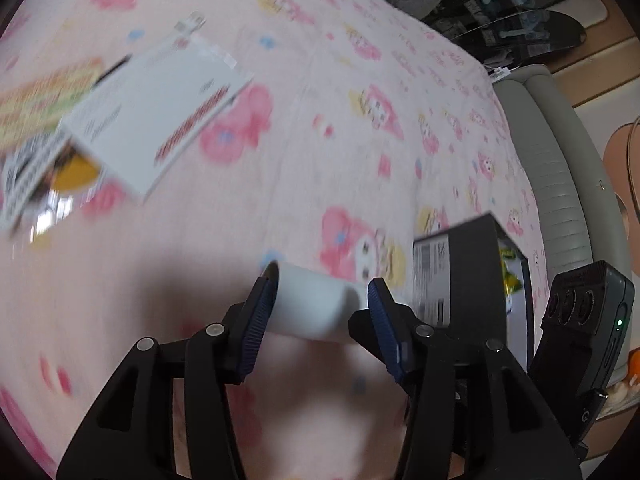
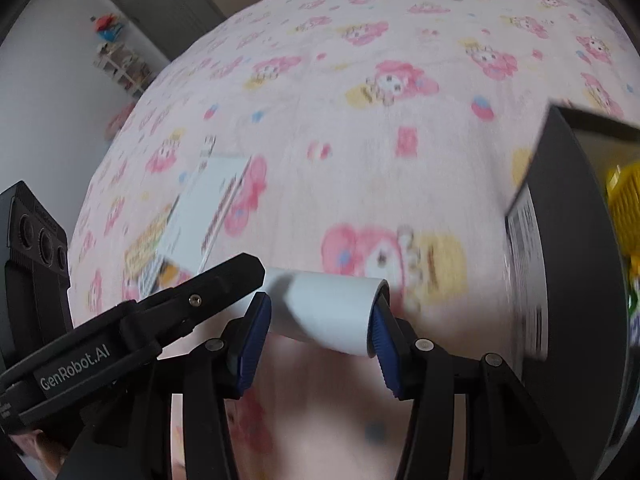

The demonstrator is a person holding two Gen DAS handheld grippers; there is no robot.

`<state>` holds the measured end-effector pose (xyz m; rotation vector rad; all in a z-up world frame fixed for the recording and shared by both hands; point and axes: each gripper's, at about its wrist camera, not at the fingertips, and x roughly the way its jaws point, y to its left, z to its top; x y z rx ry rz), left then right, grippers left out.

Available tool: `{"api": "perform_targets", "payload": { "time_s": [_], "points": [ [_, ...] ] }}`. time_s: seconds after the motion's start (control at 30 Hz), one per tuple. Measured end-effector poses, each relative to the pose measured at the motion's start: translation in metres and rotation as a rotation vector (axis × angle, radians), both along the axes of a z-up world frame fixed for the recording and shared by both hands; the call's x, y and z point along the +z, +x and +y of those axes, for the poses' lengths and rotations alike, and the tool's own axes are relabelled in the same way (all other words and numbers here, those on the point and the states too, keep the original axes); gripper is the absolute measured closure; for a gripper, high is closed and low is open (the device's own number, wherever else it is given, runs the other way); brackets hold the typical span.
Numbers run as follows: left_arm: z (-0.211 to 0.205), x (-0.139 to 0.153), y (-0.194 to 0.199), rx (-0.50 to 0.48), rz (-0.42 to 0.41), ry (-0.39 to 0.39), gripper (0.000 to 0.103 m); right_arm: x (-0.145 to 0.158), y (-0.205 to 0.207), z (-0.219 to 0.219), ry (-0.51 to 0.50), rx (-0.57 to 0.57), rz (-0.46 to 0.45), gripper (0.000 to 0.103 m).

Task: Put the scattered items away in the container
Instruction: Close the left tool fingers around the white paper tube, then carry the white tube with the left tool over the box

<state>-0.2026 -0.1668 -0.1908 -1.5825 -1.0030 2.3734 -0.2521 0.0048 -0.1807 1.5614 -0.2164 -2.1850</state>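
Observation:
A white roll (image 2: 328, 312) lies crosswise between the blue pads of my right gripper (image 2: 320, 304), which is shut on its two ends. In the left wrist view the same roll (image 1: 312, 304) sits between the fingers of my left gripper (image 1: 322, 282). The left pad is at one end of the roll and a small gap shows at the right pad, so this gripper is open. One left finger (image 2: 224, 284) reaches to the roll's left end. The black container (image 2: 568, 240) stands close by on the right, with yellow items (image 2: 624, 200) inside. Both views are blurred.
A white flat packet (image 1: 160, 120) and a colourful packet (image 1: 44, 96) lie further off on the pink patterned bedspread (image 1: 340, 120). The bed's grey padded edge (image 1: 560, 160) runs behind the container (image 1: 472, 272). The right gripper's camera body (image 1: 584, 320) is at the right.

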Motion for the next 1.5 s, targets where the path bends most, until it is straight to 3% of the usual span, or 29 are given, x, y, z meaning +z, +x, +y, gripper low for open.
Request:
{"api": "perform_targets", "payload": {
  "time_s": [0.2,0.37,0.6,0.8,0.9,1.07,1.27,1.5],
  "points": [
    [0.008,0.001,0.042,0.041,-0.019,0.034,0.053,-0.008,0.041,0.017,-0.039,0.02,-0.071,0.056],
    [0.013,0.001,0.063,0.057,-0.027,0.086,0.053,-0.001,0.061,0.029,-0.043,0.01,-0.065,0.056],
    [0.012,-0.023,0.063,0.091,-0.132,0.128,0.053,-0.016,0.073,0.034,-0.036,-0.013,-0.1,0.056],
    [0.01,-0.026,0.063,0.086,-0.125,0.152,0.053,-0.019,0.075,0.032,-0.047,-0.027,-0.108,0.056],
    [0.011,-0.02,0.072,0.084,-0.1,0.165,0.053,-0.018,0.076,0.034,-0.06,-0.028,-0.117,0.055],
    [0.021,0.0,0.107,0.082,0.021,0.24,0.049,0.002,0.087,0.043,-0.067,-0.003,-0.102,0.055],
    [0.043,0.027,0.123,0.026,0.081,0.181,0.049,0.024,0.113,0.056,-0.058,0.039,-0.07,0.055],
    [0.067,0.08,0.133,-0.011,0.154,0.156,0.049,0.067,0.13,0.086,-0.139,0.046,-0.009,0.055]
  ]
}}
